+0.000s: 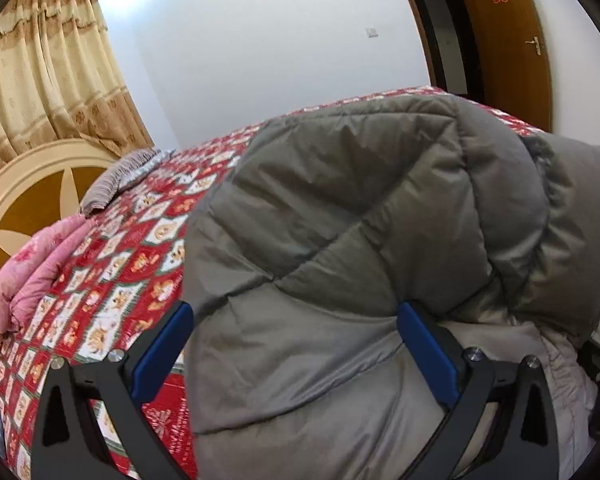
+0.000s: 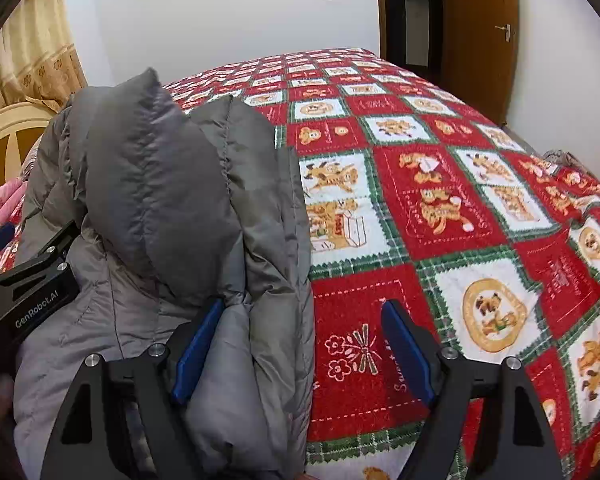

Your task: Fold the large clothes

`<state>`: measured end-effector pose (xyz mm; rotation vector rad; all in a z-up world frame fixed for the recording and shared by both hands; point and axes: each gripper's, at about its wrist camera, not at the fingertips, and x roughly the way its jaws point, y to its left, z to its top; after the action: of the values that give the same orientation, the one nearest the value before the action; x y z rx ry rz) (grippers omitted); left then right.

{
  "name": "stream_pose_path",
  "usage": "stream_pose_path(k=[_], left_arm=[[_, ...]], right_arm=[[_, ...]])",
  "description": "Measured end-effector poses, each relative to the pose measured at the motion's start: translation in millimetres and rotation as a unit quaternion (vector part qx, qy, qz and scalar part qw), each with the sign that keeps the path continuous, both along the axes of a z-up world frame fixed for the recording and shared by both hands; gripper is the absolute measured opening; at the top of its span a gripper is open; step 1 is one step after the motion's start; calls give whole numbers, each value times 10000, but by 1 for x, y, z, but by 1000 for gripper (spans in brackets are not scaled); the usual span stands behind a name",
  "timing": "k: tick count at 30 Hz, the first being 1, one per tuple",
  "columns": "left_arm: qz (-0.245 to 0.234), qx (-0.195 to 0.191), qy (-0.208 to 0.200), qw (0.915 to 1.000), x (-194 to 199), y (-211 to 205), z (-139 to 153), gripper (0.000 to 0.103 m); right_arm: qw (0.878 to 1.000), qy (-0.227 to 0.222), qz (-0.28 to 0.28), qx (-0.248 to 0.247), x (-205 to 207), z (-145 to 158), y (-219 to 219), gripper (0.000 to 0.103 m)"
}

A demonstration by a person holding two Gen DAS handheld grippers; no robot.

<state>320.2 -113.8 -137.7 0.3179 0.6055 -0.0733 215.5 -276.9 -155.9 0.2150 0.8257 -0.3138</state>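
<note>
A grey quilted down jacket (image 1: 360,216) lies bunched and folded on the red patterned bed cover (image 1: 112,264). My left gripper (image 1: 294,312) is open, its blue-padded jaws spread wide around the jacket's left part, fabric lying between them. In the right wrist view the jacket (image 2: 172,208) fills the left half. My right gripper (image 2: 300,308) is open, straddling the jacket's right edge: its left pad (image 2: 198,344) rests against the fabric, its right pad (image 2: 408,352) is over the cover. The left gripper's body (image 2: 32,292) shows at the left, against the jacket.
A pink folded quilt (image 1: 32,276) and a striped pillow (image 1: 116,180) lie near the cream headboard (image 1: 24,200). Curtains (image 1: 48,76) hang behind. A wooden door (image 2: 476,40) stands beyond the bed's far corner. The bed cover (image 2: 460,220) stretches right of the jacket.
</note>
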Motion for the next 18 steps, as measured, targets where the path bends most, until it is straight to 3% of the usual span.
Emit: stream_pose_path(k=[7,18], left_arm=[[-3,-42,322,9995,12,-1,-11,103],[34,279,124,9995,4,-12,-15,103]], right_arm=[[9999,110,43,9,6,-12,-3,80],[9999,125,76,-65,4,-15,-3,81]])
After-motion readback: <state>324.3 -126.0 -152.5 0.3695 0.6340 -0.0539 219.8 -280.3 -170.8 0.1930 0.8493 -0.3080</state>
